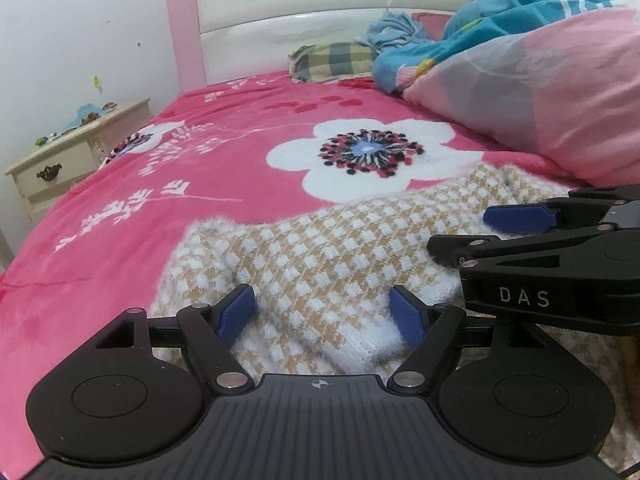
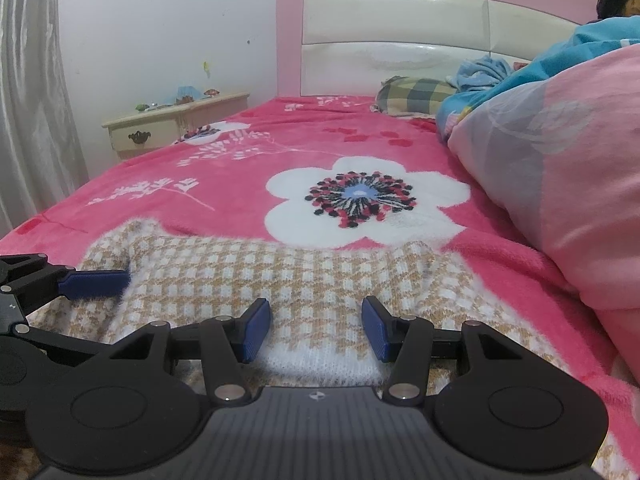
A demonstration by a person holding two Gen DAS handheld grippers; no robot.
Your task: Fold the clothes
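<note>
A fuzzy tan-and-white checked sweater [image 1: 320, 252] lies on the pink flowered blanket [image 1: 224, 152], partly folded over itself with a white ribbed hem near me. My left gripper [image 1: 324, 312] is open, low over the sweater, its blue pads astride a fold. My right gripper [image 2: 316, 330] is open too, astride the white hem [image 2: 320, 360] of the sweater [image 2: 304, 276]. In the left wrist view the right gripper [image 1: 516, 220] shows from the side at the right edge. In the right wrist view the left gripper's blue fingertip [image 2: 96, 282] touches the sweater's left edge.
A pink and grey duvet [image 1: 540, 92] is heaped along the right side of the bed, with a blue quilt [image 1: 500, 20] and a plaid pillow [image 1: 336, 60] by the pink headboard [image 1: 280, 20]. A cream nightstand [image 1: 68, 156] stands left. A curtain [image 2: 28, 100] hangs far left.
</note>
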